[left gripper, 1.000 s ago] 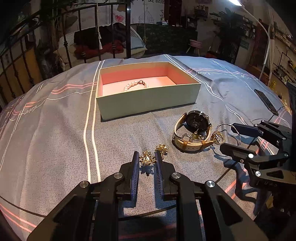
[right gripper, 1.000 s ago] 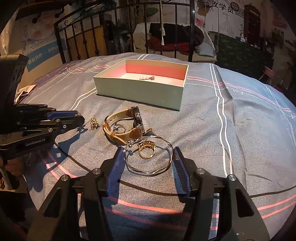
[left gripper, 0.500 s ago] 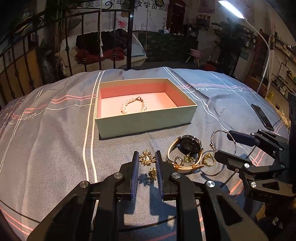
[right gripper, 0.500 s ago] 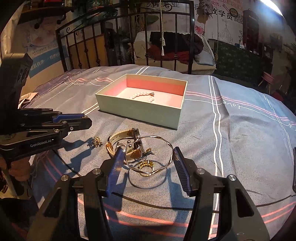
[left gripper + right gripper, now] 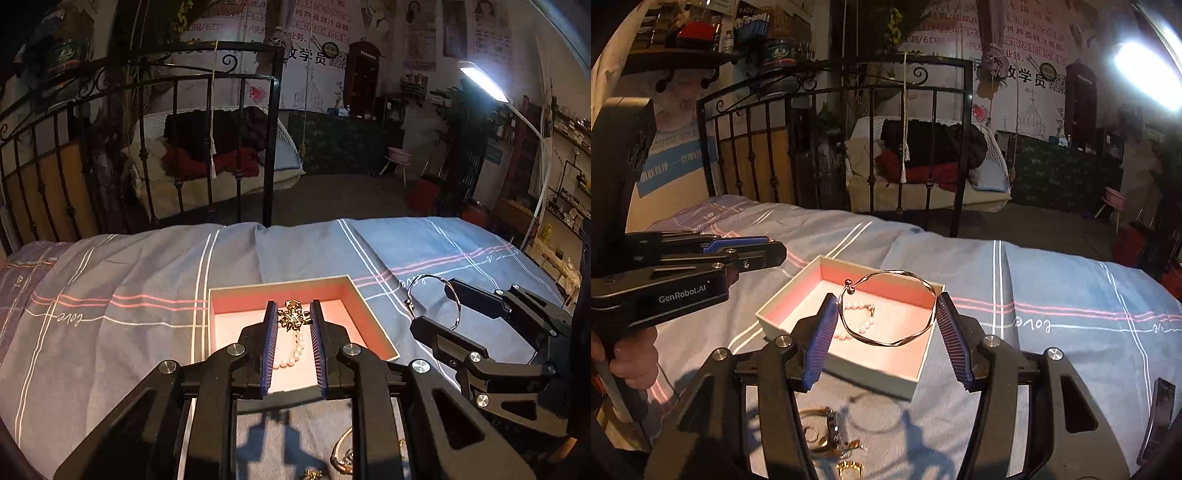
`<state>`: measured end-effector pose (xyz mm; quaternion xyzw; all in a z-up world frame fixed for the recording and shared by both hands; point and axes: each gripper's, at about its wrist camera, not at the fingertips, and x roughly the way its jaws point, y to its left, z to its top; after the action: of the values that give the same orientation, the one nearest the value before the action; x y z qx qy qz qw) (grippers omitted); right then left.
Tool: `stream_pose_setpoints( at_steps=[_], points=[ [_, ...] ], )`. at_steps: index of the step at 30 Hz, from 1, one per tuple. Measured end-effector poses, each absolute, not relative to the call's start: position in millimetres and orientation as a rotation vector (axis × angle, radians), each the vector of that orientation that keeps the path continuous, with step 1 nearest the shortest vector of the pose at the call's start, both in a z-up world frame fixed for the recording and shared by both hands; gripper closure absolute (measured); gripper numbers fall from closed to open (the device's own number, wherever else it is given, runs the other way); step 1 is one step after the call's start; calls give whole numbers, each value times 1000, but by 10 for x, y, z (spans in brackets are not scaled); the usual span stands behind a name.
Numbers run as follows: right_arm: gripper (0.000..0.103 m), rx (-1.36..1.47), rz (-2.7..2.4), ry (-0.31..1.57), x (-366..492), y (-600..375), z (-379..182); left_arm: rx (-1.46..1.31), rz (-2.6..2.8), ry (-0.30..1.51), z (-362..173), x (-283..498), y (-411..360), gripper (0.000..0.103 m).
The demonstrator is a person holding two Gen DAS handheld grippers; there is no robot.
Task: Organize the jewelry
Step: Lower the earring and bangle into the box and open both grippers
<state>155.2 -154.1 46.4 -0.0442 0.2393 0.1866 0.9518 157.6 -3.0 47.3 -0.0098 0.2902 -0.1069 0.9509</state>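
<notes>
A grey-blue bedspread with white and pink stripes covers the bed, and a black wrought-iron bed frame rises behind it. On the cover sits an open rectangular pale-green cardboard box with a pink lining, and a white pearl bracelet lies on its floor. The left gripper, black with blue ribbed pads, hangs above the box with its fingers drawn close together, clamped on a small ornate gold earring. The right gripper is held in the air over the box just beside the left one; its fingers stand wider and press on either side of a thin twisted silver open bangle with ball ends, which lies roughly flat between the pads. A hand grips the left gripper's handle at the left edge of the right wrist view. Near the bottom of that view, on the cover, lie a wristwatch with a tan leather strap and a gold ring, close together. A dark phone lies on the cover at the right.
</notes>
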Motion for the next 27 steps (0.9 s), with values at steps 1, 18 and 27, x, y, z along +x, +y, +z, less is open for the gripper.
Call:
stream_pose_setpoints(
  at_steps=[1,18,27],
  points=[
    [48,-90,365,467,1607,-1538,492,-31,-213,574,504,1613,-38,86],
    [47,-148,398,790,2547,-1090,-209,-95,-134,848,-144,2590,-73,86],
    [47,-181,432,877,2630,-950,-455,-87,-110,1018,-534,2813,18,86]
  ],
)
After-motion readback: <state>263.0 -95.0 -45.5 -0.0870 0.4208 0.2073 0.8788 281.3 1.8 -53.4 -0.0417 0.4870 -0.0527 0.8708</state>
